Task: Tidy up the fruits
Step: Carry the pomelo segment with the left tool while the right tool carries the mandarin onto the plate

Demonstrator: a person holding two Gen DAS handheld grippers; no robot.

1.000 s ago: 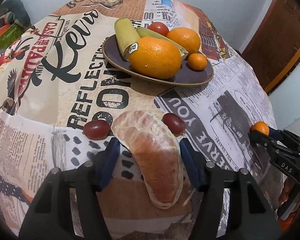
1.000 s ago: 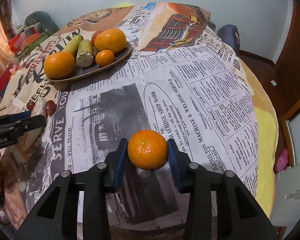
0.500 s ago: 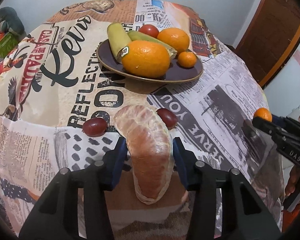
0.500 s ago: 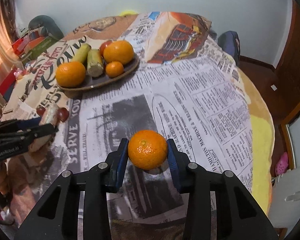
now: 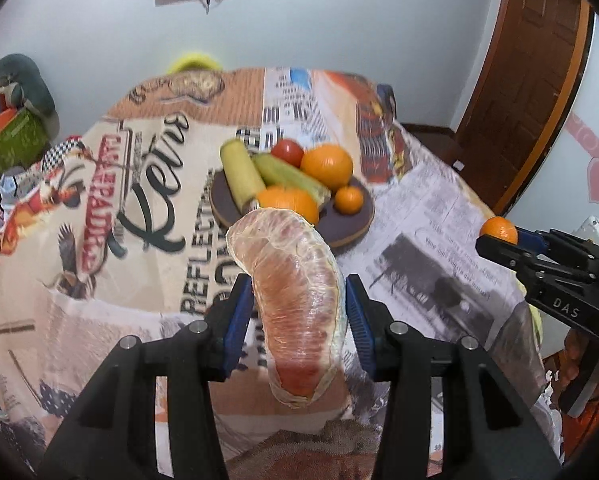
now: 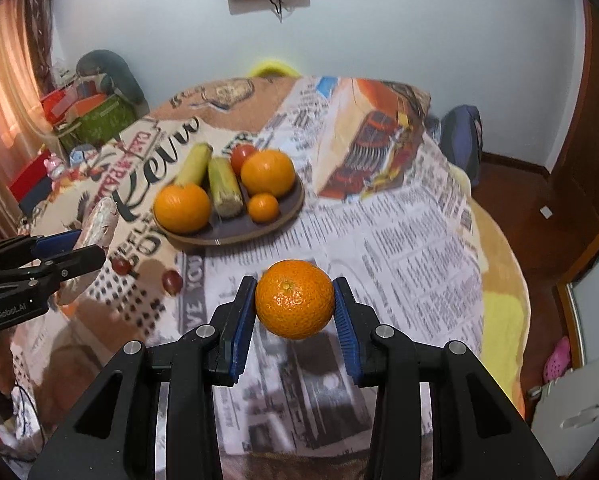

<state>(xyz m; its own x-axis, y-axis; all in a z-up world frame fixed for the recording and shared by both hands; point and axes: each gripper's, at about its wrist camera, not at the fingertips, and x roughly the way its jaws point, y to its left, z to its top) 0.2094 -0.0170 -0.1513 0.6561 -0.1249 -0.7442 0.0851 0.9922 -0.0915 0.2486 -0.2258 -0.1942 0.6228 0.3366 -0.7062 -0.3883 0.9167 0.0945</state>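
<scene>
Peeled pomelo wedge (image 5: 295,304), curved, pale pink, membrane glossy, sitting clamped between blue ribbed pads of left claw (image 5: 297,312), hanging above bench (image 6: 399,240). Small mandarin (image 6: 294,299), round, dimpled skin, being gripped by right claw (image 6: 294,308), jaws narrow, also off bench. Dark round plate (image 6: 289,210) holding two large oranges, one small mandarin, two yellow-green corn-like pieces, one red tomato. Two dark red grapes (image 6: 171,280) lying loose on newspaper-print cloth near plate.
</scene>
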